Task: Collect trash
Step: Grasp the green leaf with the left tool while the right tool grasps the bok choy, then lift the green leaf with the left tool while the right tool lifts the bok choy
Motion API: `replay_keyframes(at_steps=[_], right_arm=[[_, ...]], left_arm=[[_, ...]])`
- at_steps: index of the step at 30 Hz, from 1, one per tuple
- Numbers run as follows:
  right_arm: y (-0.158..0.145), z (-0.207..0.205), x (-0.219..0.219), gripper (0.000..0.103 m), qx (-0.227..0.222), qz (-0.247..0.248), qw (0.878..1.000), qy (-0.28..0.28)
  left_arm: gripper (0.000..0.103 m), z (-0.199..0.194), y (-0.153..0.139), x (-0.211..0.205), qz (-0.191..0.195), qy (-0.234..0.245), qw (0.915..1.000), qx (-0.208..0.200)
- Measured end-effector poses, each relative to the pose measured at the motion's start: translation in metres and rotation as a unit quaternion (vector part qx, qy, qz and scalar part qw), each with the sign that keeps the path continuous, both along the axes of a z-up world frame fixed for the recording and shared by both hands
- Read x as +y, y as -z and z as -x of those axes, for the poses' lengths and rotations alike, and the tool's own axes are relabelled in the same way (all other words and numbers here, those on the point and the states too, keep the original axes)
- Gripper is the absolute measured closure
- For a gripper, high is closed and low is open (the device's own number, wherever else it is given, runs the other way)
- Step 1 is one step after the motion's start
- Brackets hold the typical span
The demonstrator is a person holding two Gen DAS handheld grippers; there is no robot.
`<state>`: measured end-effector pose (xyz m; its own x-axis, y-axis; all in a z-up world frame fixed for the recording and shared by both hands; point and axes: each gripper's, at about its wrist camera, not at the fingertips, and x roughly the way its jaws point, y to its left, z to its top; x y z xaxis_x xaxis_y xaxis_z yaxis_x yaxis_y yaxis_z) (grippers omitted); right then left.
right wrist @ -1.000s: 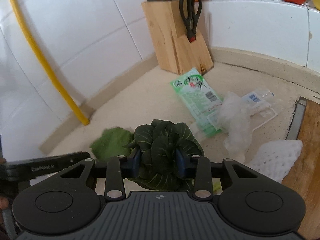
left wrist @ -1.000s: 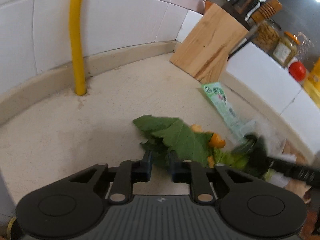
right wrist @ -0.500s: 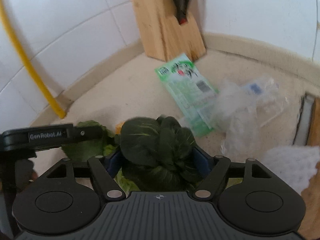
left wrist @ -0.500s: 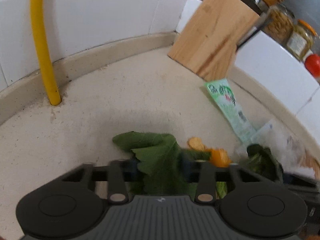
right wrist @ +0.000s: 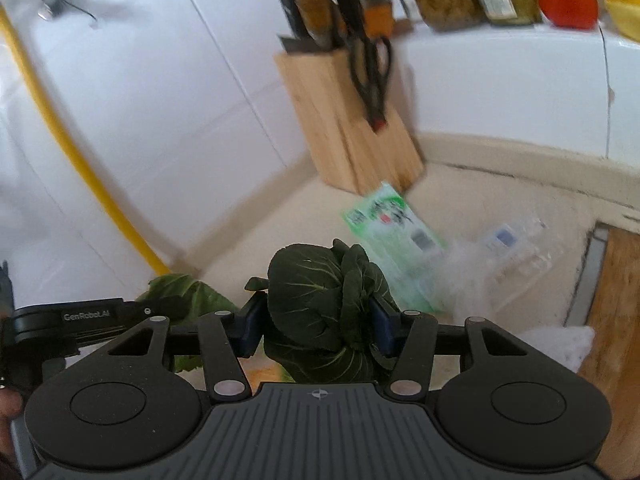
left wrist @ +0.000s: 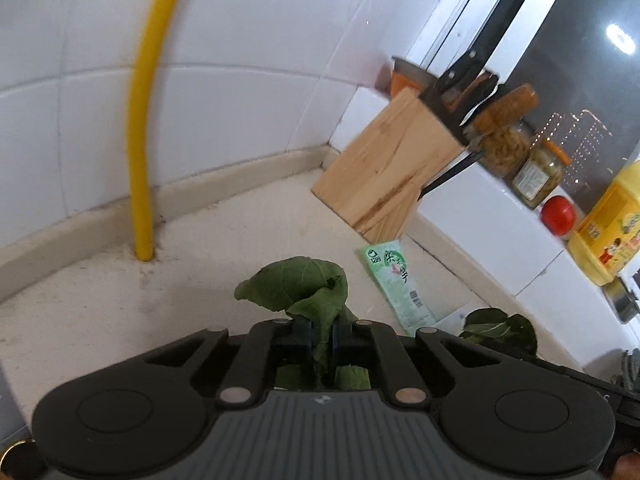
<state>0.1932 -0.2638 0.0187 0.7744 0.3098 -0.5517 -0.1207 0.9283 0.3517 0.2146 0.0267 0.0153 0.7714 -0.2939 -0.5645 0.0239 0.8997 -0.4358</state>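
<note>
My left gripper (left wrist: 321,334) is shut on a light green leaf (left wrist: 304,288) and holds it above the beige counter (left wrist: 120,312). My right gripper (right wrist: 316,324) is shut on a bunch of dark green leaves (right wrist: 320,308), also lifted; that bunch shows in the left wrist view (left wrist: 500,328) too. A green and white wrapper (left wrist: 396,284) lies flat on the counter near the knife block; it also shows in the right wrist view (right wrist: 394,236). Clear plastic packaging (right wrist: 500,260) lies right of it. The left gripper's leaf shows at the lower left of the right wrist view (right wrist: 188,296).
A wooden knife block (left wrist: 392,184) stands in the corner. A yellow pipe (left wrist: 142,160) runs up the tiled wall. Jars (left wrist: 536,172), a tomato (left wrist: 558,214) and a yellow oil bottle (left wrist: 608,236) stand on the ledge. A wooden cutting board (right wrist: 616,320) and white foam netting (right wrist: 560,344) lie at right.
Both grippers have risen from the counter with their leaves in them. The left gripper opened around the light green leaf, then closed on it and lifted it. Orange scraps have dropped out of view.
</note>
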Motion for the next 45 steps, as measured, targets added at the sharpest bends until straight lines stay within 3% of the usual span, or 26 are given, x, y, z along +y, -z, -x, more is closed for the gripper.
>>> replay_keyframes(at_steps=[4, 10, 12, 14, 16, 20, 22, 28, 30, 32, 34, 35, 39, 45], right_arm=[[0.001, 0.020, 0.015, 0.043, 0.010, 0.005, 1.000, -0.028], [0.039, 0.053, 0.048, 0.043, 0.074, 0.038, 0.994, -0.069], [0.051, 0.061, 0.058, 0.042, 0.082, 0.064, 0.992, -0.072], [0.058, 0.067, 0.065, 0.042, 0.081, 0.095, 0.989, -0.076], [0.062, 0.071, 0.070, 0.037, 0.078, 0.112, 0.988, -0.073], [0.061, 0.074, 0.071, 0.018, 0.062, 0.116, 0.989, -0.061], [0.061, 0.072, 0.072, 0.017, 0.055, 0.118, 0.990, -0.055], [0.073, 0.071, 0.080, 0.016, 0.071, 0.134, 0.986, -0.067], [0.076, 0.072, 0.082, 0.016, 0.072, 0.144, 0.985, -0.070], [0.077, 0.074, 0.083, 0.020, 0.074, 0.153, 0.983, -0.070], [0.078, 0.076, 0.083, 0.024, 0.073, 0.156, 0.982, -0.072], [0.077, 0.078, 0.084, 0.026, 0.073, 0.154, 0.983, -0.070], [0.071, 0.081, 0.085, 0.030, 0.080, 0.146, 0.984, -0.058], [0.057, 0.082, 0.083, 0.031, 0.082, 0.117, 0.988, -0.049]], left_arm=[[0.099, 0.033, 0.011, 0.004, -0.028, 0.003, 0.9995, 0.012], [0.099, 0.060, 0.057, 0.008, -0.021, 0.002, 0.9977, 0.064], [0.098, 0.064, 0.068, 0.006, -0.036, 0.001, 0.9968, 0.072], [0.094, 0.067, 0.072, 0.004, -0.057, 0.003, 0.9963, 0.064], [0.072, 0.067, 0.076, 0.005, -0.067, 0.007, 0.9959, 0.060], [0.061, 0.067, 0.076, 0.016, -0.067, -0.004, 0.9968, 0.042], [0.051, 0.064, 0.078, 0.020, -0.072, -0.005, 0.9967, 0.036], [0.047, 0.058, 0.088, 0.020, -0.045, -0.001, 0.9980, 0.045], [0.048, 0.056, 0.089, 0.014, -0.055, -0.005, 0.9976, 0.042], [0.059, 0.056, 0.089, 0.007, -0.074, -0.005, 0.9964, 0.040], [0.085, 0.059, 0.090, 0.000, -0.080, 0.005, 0.9960, 0.040], [0.092, 0.060, 0.090, -0.002, -0.078, 0.011, 0.9960, 0.043], [0.097, 0.066, 0.085, -0.003, -0.071, 0.010, 0.9965, 0.043], [0.098, 0.077, 0.068, 0.004, -0.059, 0.002, 0.9980, 0.025]])
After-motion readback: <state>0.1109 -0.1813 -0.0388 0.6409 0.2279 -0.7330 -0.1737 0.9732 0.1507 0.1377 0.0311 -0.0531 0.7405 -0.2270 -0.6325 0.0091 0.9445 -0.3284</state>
